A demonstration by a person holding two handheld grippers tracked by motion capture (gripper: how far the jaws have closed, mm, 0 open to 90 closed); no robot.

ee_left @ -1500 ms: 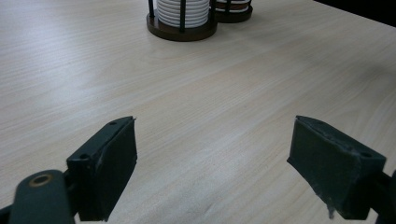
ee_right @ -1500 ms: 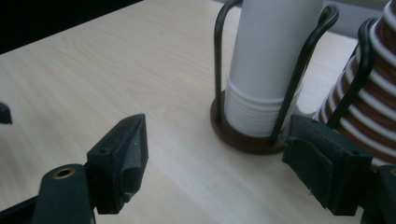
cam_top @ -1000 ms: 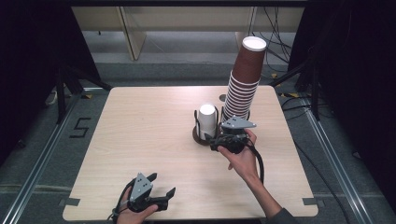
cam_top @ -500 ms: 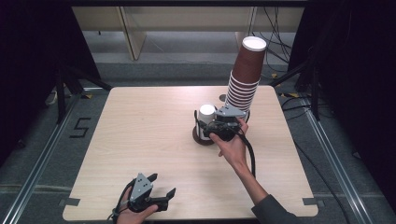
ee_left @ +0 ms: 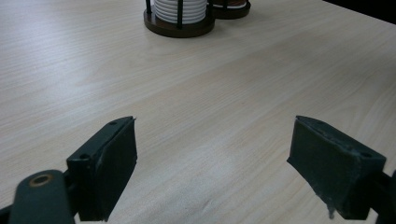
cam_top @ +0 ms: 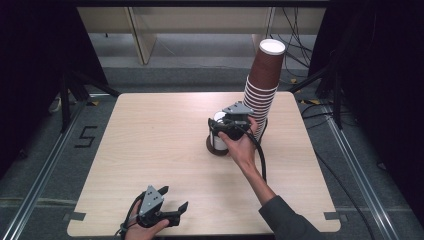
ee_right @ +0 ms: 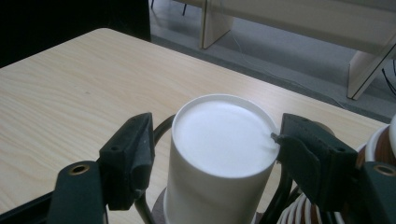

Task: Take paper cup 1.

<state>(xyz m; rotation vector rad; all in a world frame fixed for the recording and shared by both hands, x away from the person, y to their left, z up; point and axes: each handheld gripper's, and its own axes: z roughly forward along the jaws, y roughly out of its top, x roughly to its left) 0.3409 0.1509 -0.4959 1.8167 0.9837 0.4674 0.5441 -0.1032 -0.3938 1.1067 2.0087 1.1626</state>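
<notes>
Right gripper view has the white lid stack [ee_right: 219, 158] sitting right between the two black jaws of the right gripper [ee_right: 212, 154]. The jaws have just been closing in on it; the far pad looks like it's touching the top rim, the near one still shows a sliver of gap, so not a real pinch yet. The stack stands upright in a dark round holder [cam_top: 216, 146] mid-table, just beside the tall brown cup stack [cam_top: 263, 85]. The left gripper [cam_top: 172, 212] sits near the table's [cam_top: 150, 140] front edge, jaws spread, nothing between them.
</notes>
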